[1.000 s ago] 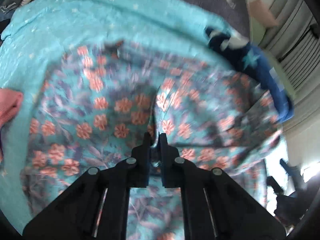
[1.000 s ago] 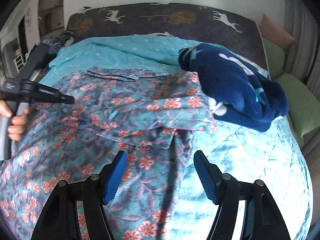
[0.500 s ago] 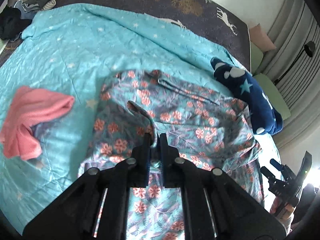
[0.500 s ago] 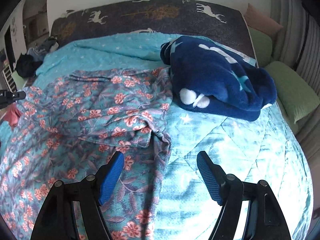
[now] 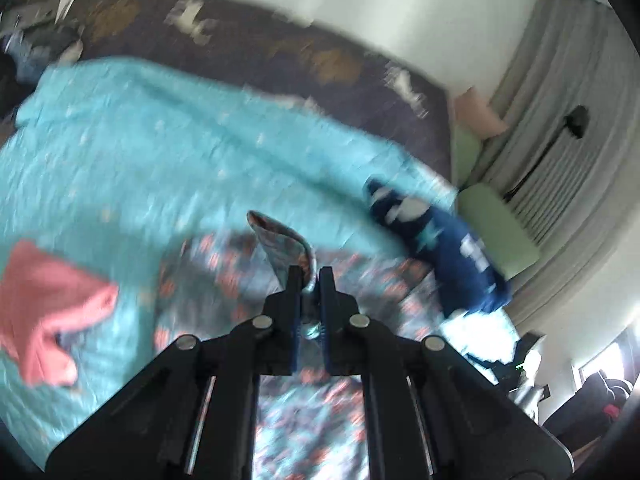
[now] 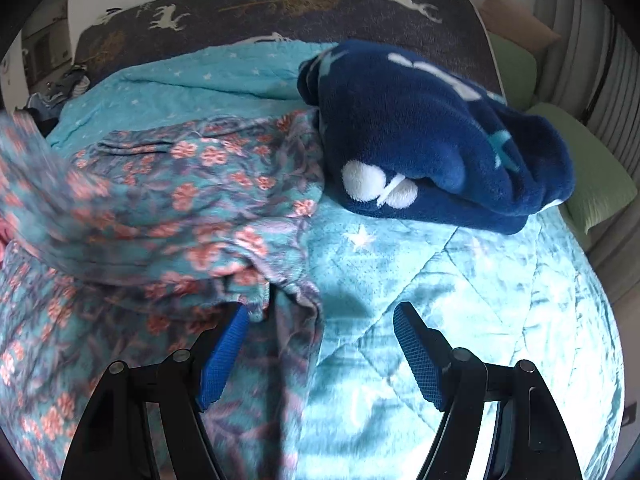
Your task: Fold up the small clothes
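Note:
A teal floral garment [image 6: 192,200] with coral flowers lies spread on the turquoise quilt [image 6: 460,280]. My left gripper [image 5: 310,276] is shut on an edge of the floral garment [image 5: 280,240] and holds it lifted above the bed; that view is blurred. My right gripper [image 6: 320,320] is open, low over the garment's right edge, its left finger [image 6: 224,352] over the fabric and its right finger [image 6: 416,352] over bare quilt. A lifted, blurred part of the garment shows at the left of the right wrist view.
A folded navy fleece garment [image 6: 432,136] lies at the right of the bed, also in the left wrist view [image 5: 452,248]. A pink garment [image 5: 48,312] lies at the left. Green pillows [image 6: 592,176] and a dark deer-print headboard [image 6: 280,4] border the bed.
My left gripper has risen and pulled the garment's edge up and back, with the view tilting toward the headboard. My right gripper has moved closer to the garment's right edge.

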Available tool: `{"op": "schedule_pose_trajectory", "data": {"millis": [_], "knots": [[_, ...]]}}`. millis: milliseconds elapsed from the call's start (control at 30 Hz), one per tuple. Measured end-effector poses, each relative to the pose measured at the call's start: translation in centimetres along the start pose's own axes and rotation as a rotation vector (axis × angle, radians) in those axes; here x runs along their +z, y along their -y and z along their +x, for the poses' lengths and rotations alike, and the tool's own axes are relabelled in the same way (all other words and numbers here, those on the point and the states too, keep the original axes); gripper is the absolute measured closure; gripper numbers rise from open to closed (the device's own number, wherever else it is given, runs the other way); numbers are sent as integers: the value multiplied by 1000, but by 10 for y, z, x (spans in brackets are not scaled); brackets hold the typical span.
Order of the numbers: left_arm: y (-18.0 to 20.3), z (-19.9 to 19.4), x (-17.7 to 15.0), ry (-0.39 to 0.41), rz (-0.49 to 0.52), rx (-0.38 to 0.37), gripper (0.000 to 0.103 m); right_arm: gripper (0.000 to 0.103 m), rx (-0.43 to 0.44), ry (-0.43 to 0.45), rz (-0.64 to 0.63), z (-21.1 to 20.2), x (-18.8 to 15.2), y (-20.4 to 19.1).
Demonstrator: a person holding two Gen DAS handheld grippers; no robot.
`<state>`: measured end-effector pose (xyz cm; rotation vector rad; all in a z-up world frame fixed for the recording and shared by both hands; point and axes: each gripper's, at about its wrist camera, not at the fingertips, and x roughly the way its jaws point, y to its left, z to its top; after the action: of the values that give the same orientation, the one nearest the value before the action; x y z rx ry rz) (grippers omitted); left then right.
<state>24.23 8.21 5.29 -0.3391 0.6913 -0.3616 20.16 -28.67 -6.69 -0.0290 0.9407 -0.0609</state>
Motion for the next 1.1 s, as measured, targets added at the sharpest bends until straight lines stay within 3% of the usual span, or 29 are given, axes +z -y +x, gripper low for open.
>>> {"op": "schedule_pose_trajectory", "data": {"millis": [100,233,367,400,433,500,567,667,733,800,1000,1033,1067,1100], "knots": [[13,-15,18,66,34,-12,94,36,36,5,48,-3,4,4],[22,-17,28,80,62,-14,95,31,80,42,-8,-18,8,-14],[23,-15,24,67,70,3,95,31,-17,26,-20,-6,18,-23],[20,-13,22,58,64,3,95,38,-20,21,10,-3,20,-19],[15,-12,17,42,57,8,95,54,-19,16,55,-2,20,-11],[-2,-7,0,8,42,71,91,68,23,14,139,-3,17,7],[-21,1,-18,-42,32,120,75,73,35,10,203,-4,8,22],[-58,19,-48,-136,-61,157,60,73,54,-37,226,2,-6,37],[-71,33,-63,-192,-94,160,51,71,75,-15,220,-3,-14,41],[-78,51,-71,-240,-108,172,50,66,52,-13,216,-8,-18,42],[-71,101,-79,-338,-61,156,49,59,93,2,252,-10,-27,48],[-70,107,-80,-345,-41,159,52,57,91,4,244,-11,-27,47],[-69,115,-81,-367,-21,173,86,56,88,5,235,-11,-27,45],[-71,123,-83,-412,-17,183,97,54,81,6,225,-11,-27,43]]}}
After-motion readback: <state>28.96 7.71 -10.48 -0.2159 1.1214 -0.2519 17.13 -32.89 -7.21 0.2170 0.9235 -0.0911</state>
